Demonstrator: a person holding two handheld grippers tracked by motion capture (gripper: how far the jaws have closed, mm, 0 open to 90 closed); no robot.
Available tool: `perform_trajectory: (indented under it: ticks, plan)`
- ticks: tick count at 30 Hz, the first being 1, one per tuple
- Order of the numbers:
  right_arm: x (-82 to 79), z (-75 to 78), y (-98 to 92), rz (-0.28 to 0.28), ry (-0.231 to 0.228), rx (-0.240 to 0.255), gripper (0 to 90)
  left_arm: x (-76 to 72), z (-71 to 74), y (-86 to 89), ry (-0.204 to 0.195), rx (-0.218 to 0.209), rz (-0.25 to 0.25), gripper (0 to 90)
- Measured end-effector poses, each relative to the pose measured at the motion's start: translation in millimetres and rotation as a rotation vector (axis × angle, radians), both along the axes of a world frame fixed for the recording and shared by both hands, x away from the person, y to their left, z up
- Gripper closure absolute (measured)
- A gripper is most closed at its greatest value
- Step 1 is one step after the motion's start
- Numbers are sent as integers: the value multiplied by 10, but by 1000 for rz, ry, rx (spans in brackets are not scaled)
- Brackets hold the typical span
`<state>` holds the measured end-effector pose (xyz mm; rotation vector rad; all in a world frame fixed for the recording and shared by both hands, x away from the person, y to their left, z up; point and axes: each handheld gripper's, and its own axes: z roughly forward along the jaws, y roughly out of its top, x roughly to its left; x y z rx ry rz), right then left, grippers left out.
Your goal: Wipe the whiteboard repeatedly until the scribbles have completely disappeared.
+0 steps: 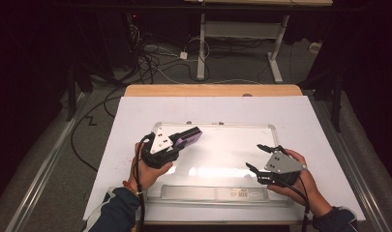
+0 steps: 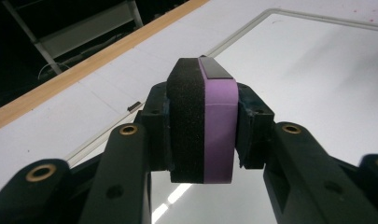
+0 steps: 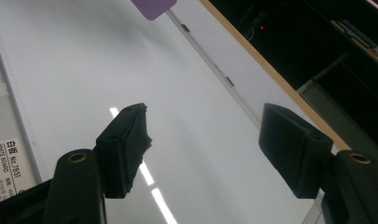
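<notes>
The left tool (image 2: 203, 135) is clamping a purple whiteboard eraser (image 2: 210, 126) by its long sides, holding it above the whiteboard (image 1: 232, 145) lying on the table (image 1: 135, 111). It is probably light, with a stiff purple back and soft black felt that gives under pressure, so gripping the rigid part is wisest. The right tool (image 1: 263, 157) is hovering part open and empty over the board.

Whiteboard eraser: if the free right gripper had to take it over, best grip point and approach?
Judging by shape, pinch the eraser across its purple back and black felt, at the end projecting beyond the left gripper. The right gripper, jaws open and empty, should come in from the whiteboard's middle.
</notes>
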<state>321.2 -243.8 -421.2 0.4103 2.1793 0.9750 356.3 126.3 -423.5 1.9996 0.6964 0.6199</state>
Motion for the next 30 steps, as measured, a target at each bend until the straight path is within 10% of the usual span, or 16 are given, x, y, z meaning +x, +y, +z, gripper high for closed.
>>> perform_trajectory:
  ticks: [20,30]
  plan:
    - [33,-47,14,0,30,-6,333,-40,66,61,9,16,-3,613]
    - [49,-61,20,12,47,-21,333,-65,178,125,85,23,29,612]
